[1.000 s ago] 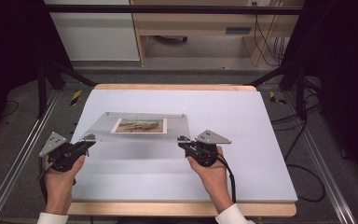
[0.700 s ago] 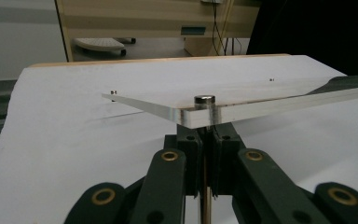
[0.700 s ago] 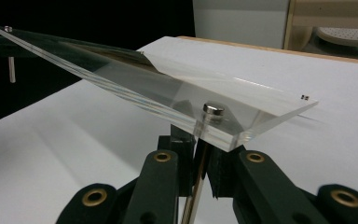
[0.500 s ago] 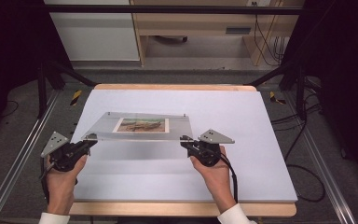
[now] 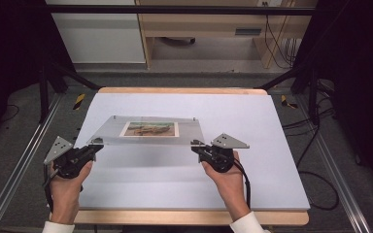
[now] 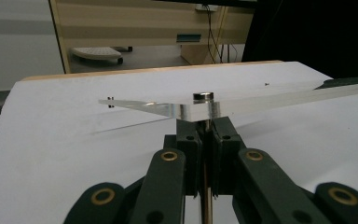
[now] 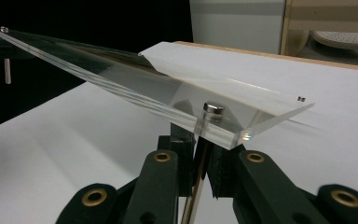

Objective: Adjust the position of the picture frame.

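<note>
Both grippers, left [image 5: 95, 144] and right [image 5: 194, 144], pinch the clear panel's [image 5: 150, 130] near corners.

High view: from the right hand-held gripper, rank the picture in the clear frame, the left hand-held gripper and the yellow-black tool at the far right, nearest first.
1. Picture, left and slightly beyond the right hand-held gripper.
2. Yellow-black tool, off the table, far right.
3. Left hand-held gripper, across at the clear frame's other near corner.

There is one clear acrylic frame [image 5: 150, 131] with one picture [image 5: 149, 129] inside it. Four small metal studs are on its corners, one [image 6: 203, 96] at each. There are two grippers, the left [image 5: 95, 146] and the right [image 5: 197, 147], and one white table [image 5: 175, 179].
</note>
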A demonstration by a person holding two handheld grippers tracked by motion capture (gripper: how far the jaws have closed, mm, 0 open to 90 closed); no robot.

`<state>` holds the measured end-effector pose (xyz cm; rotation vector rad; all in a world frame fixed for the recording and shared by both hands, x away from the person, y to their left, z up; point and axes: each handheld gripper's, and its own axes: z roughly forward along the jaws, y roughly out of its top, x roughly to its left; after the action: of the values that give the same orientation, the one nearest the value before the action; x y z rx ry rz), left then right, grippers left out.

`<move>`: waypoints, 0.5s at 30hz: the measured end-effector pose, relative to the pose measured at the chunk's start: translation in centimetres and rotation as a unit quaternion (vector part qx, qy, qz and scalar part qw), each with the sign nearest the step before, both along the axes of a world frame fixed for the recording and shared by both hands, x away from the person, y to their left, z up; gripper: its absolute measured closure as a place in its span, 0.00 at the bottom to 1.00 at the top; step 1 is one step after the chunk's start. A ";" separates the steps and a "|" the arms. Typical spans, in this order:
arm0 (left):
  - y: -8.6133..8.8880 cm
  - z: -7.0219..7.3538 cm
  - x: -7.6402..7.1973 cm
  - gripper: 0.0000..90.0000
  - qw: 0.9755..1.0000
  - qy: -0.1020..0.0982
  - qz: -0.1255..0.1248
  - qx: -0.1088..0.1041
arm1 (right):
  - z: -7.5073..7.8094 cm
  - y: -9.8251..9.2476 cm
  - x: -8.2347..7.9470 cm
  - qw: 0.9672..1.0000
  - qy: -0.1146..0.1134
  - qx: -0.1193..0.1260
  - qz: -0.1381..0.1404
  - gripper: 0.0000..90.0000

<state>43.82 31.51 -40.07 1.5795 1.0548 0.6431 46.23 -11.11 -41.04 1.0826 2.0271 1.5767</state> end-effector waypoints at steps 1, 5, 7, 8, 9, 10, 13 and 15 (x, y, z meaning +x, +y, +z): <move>0.0 0.0 0.0 0.93 1.000 -0.001 -0.001 0.000 | 0.0 0.0 0.0 1.000 0.000 0.001 -0.001 0.91; -0.2 0.1 0.0 0.93 1.000 -0.001 -0.001 -0.001 | 0.1 -0.2 0.0 1.000 -0.001 0.000 -0.001 0.91; -0.3 0.1 0.0 0.93 1.000 -0.001 -0.003 0.000 | 0.1 -0.3 0.0 1.000 0.000 0.001 -0.002 0.91; -0.3 0.1 0.0 0.93 1.000 -0.001 -0.003 0.000 | 0.1 -0.4 0.0 1.000 0.000 -0.001 -0.002 0.91; -0.3 0.1 0.0 0.93 1.000 -0.002 -0.003 0.000 | 0.1 -0.4 0.0 1.000 0.000 -0.001 -0.002 0.91; -0.4 0.1 0.0 0.93 1.000 -0.002 -0.004 0.000 | 0.1 -0.4 0.0 1.000 0.000 -0.001 -0.001 0.91; -0.4 0.1 -0.1 0.93 1.000 -0.002 -0.004 0.000 | 0.1 -0.5 0.0 1.000 0.002 -0.001 0.000 0.91; -0.5 0.1 -0.1 0.93 1.000 -0.002 -0.004 -0.001 | 0.1 -0.6 0.0 1.000 0.000 -0.002 -0.001 0.91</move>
<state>43.74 31.02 -39.95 1.5798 1.0449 0.6402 46.23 -11.68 -40.92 1.0831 2.0276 1.5721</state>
